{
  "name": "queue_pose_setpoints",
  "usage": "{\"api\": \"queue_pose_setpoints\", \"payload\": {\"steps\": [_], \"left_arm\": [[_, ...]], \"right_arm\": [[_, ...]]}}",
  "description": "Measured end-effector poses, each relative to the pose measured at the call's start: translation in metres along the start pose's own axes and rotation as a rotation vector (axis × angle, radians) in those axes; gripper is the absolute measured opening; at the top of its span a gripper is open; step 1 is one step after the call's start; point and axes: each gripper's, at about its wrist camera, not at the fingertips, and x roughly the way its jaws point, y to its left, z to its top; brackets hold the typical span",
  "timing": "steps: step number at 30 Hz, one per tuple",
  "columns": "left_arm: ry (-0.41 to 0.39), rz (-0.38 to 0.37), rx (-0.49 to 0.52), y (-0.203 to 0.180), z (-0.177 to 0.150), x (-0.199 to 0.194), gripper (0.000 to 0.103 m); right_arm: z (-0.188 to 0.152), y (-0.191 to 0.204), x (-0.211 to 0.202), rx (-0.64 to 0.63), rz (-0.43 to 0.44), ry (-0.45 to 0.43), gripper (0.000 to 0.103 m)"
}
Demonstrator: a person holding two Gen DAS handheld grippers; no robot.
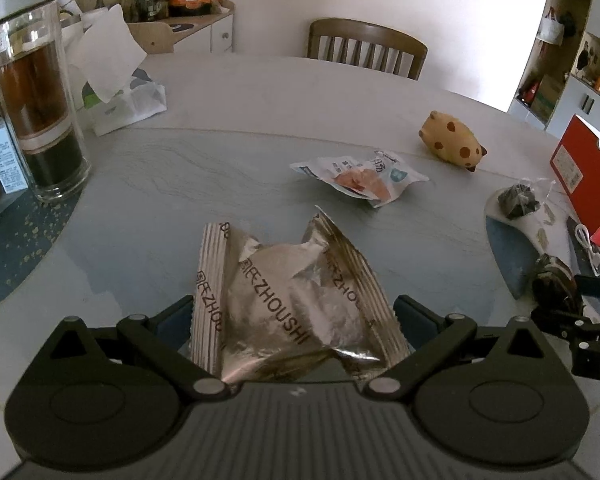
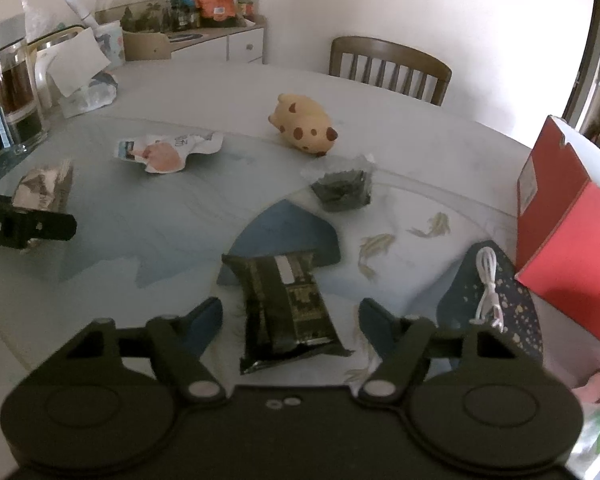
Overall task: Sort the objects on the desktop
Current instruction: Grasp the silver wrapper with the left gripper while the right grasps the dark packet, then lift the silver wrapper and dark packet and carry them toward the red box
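A crumpled silver snack packet (image 1: 288, 304) sits between the fingers of my left gripper (image 1: 294, 316), and both pads press on its edges. In the right wrist view that packet (image 2: 40, 184) shows at the far left, by the left gripper's dark finger (image 2: 32, 226). A dark green snack packet (image 2: 288, 304) lies flat on the table between the fingers of my right gripper (image 2: 292, 316), with a gap on each side, so the jaws stand open around it. The left wrist view catches that dark packet (image 1: 556, 288) at its right edge.
A spotted yellow pig toy (image 2: 304, 128), a white snack packet (image 2: 168, 150) and a clear bag of dark bits (image 2: 342, 188) lie further back. A red box (image 2: 568, 232) and a white cable (image 2: 488, 288) are at the right. A glass tumbler (image 1: 36, 112) and tissues (image 1: 120, 92) stand at the left.
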Motion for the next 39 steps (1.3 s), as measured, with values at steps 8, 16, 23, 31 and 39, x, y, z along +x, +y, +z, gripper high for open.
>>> {"api": "queue_pose_setpoints", "payload": {"steps": [8, 16, 23, 31, 39], "left_arm": [[-0.016, 0.002, 0.0, 0.001, 0.001, -0.003, 0.098], [-0.036, 0.013, 0.024, -0.005, 0.005, -0.007, 0.077], [-0.04, 0.008, 0.034, -0.009, 0.007, -0.009, 0.063], [-0.036, -0.003, 0.058, -0.017, 0.007, -0.012, 0.058], [-0.028, -0.031, 0.074, -0.03, 0.005, -0.017, 0.056]], "right_arm": [[0.001, 0.002, -0.001, -0.011, -0.002, -0.005, 0.06], [0.002, 0.003, -0.002, -0.022, 0.003, -0.006, 0.043], [0.002, 0.0, -0.007, -0.01, 0.01, -0.006, 0.036], [0.002, -0.006, -0.016, 0.008, 0.005, -0.02, 0.035], [0.0, -0.014, -0.027, 0.035, 0.009, -0.026, 0.035]]}}
